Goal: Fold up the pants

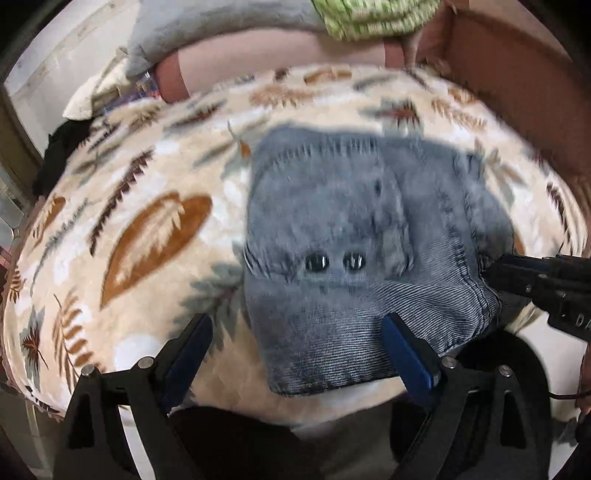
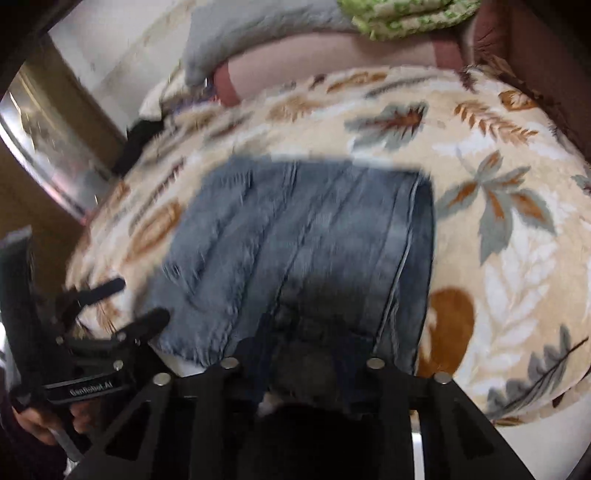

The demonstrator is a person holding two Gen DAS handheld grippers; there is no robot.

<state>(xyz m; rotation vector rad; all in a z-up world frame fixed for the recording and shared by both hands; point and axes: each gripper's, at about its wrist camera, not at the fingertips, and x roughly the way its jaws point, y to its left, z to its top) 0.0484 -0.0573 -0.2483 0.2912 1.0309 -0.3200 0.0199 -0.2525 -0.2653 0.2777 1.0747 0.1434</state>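
Grey-blue denim pants (image 1: 351, 236) lie folded in a compact bundle on a leaf-patterned blanket (image 1: 140, 236), two dark buttons facing up. My left gripper (image 1: 295, 339) is open, its blue-padded fingers (image 1: 406, 354) spread over the bundle's near edge. My right gripper (image 1: 495, 269) comes in from the right and is shut on the bundle's right corner. In the right wrist view the pants (image 2: 303, 251) fill the centre, denim is pinched at my right gripper (image 2: 303, 339), and the left gripper (image 2: 122, 306) shows open at left.
The blanket (image 2: 498, 229) covers a bed. A grey pillow (image 1: 221, 26) and a green knitted cloth (image 1: 373, 18) lie at the far side by a pink bolster (image 1: 280, 62). A brown headboard (image 1: 517, 66) runs at the right. A dark garment (image 1: 62, 151) lies at the left edge.
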